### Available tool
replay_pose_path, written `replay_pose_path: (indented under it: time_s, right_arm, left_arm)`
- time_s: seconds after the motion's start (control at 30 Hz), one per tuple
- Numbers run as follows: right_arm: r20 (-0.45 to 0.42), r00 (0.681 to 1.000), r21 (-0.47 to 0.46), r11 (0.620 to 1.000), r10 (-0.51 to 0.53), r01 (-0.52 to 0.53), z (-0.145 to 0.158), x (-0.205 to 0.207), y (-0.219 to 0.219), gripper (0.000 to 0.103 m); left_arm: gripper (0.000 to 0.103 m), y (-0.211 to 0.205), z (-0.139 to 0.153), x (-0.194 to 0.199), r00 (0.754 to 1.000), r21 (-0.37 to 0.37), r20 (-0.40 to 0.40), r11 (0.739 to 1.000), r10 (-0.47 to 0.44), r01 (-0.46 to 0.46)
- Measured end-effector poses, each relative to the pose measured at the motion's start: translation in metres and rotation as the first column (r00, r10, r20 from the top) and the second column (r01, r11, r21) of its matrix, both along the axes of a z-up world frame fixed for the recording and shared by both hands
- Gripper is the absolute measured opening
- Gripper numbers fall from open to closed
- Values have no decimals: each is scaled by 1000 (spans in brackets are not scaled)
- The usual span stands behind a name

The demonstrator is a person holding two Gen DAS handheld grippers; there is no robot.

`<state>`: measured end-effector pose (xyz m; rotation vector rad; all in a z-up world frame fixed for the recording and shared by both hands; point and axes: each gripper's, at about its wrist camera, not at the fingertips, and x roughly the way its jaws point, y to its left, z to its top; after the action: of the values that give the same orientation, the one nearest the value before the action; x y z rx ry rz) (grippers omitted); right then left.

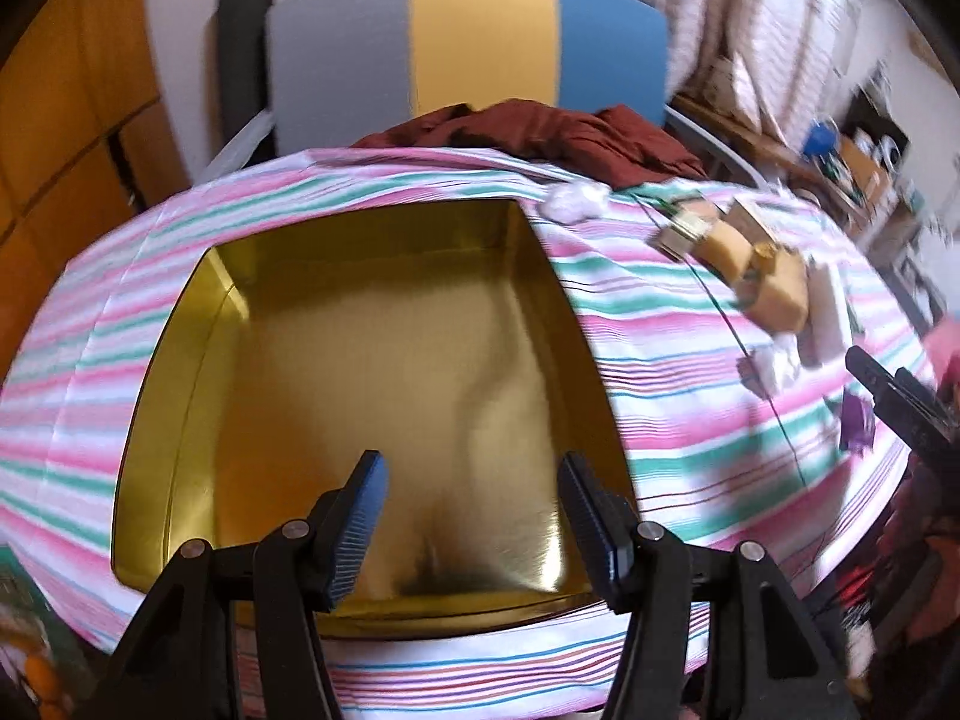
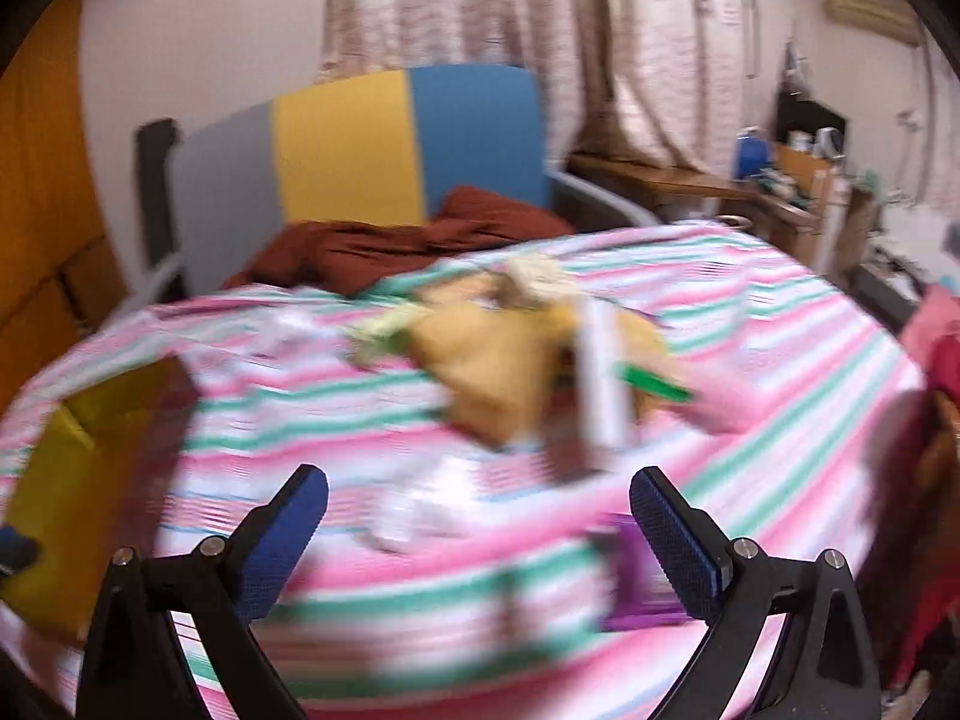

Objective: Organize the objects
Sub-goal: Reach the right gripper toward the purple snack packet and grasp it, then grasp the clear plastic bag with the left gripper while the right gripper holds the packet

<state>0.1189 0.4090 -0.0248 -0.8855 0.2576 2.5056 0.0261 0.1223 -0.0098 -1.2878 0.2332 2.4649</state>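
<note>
Tabletop (image 1: pixel 690 372) under a pink/green/white striped cloth. Gold metal tin (image 1: pixel 384 372), roughly square, shiny and empty, open side up on the left half. Right of it sits a blurred clutter pile (image 2: pixel 528 360): tan cardboard-like pieces, white crumpled bits, and a white stick-like item with its long axis running near-to-far; a small purple box (image 2: pixel 636 576) nearer. Left gripper (image 1: pixel 471 513) hovers over the tin's near edge, jaws moderately apart, holding nothing. Right gripper (image 2: pixel 480 531) over the cloth before the pile, jaws wide apart, holding nothing.
</note>
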Motion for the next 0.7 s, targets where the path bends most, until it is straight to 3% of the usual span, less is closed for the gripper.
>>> replay_pose_path:
  time_s: [0.1,0.3,0.47,0.7]
  right_arm:
    - [26,999,-21,999,-45,46,-18,21,33,98]
    - [54,995,-120,989,-82,88,-49,34,72,80]
    - [84,993,-143,985,-88,100,-69,28,74,56]
    - [45,994,-133,986,-95,100,-77,31,74,52]
  left_arm:
    - [60,20,3,3,998,-3,-13,998,-65,65]
    - [60,62,7,-1,983,57,19,982,-184,183]
    - [60,92,2,-2,966,91,72,966,-249,243]
    - [61,144,-11,-6,935,119,83,935,-344,334]
